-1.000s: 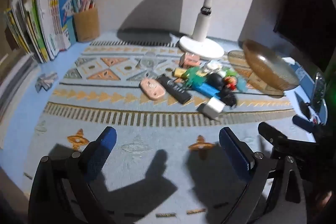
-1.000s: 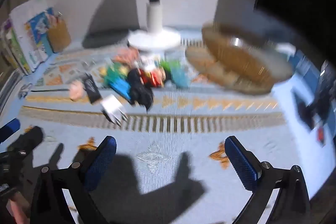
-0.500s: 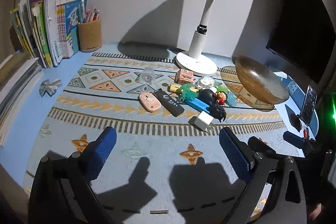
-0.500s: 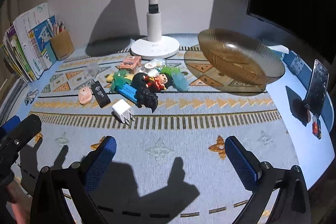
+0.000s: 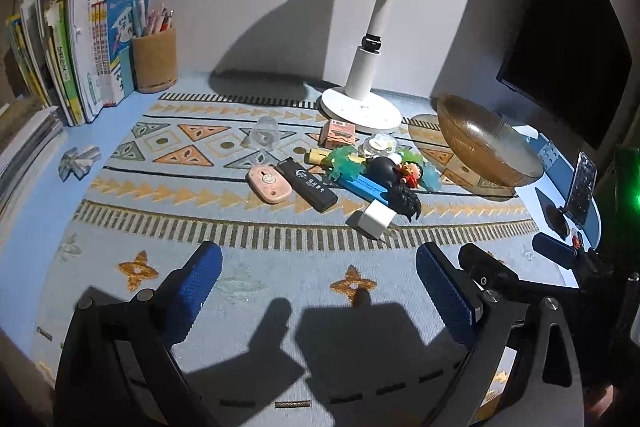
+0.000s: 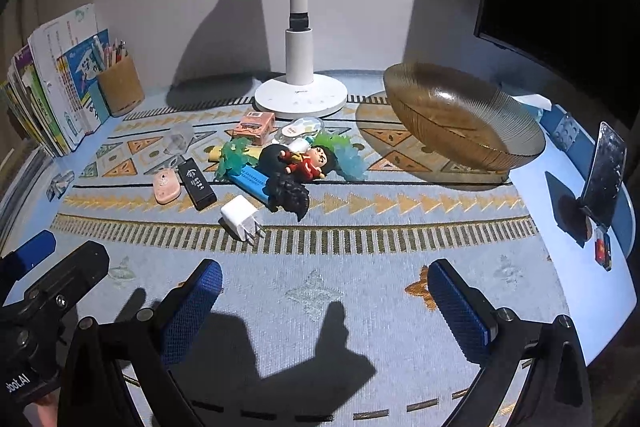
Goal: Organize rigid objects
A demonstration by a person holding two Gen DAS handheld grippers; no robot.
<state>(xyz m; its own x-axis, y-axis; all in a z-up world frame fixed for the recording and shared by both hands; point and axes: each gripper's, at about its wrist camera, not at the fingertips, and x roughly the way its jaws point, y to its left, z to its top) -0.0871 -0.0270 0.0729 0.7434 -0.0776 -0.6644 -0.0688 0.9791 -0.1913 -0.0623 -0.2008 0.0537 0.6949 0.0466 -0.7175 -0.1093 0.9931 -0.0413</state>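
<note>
Toys and small gadgets [image 6: 276, 163] lie heaped ahead of both pairs of fingers, with the glass bowl [image 6: 460, 115] beyond and to the right of the heap. Right gripper [image 6: 326, 303] and left gripper [image 5: 318, 287] hover wide open, holding nothing. Nearest is the white charger [image 6: 240, 217], just ahead-left of the right fingers, ahead-right of the left ones. Only the right view shows its prongs pointing back toward the fingers.

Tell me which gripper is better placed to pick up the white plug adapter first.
Right, probably. The white cube-shaped plug adapter lies just ahead of the open right gripper, which is also nearer the amber ribbed glass bowl. The left gripper, also open, is about as close.
</note>
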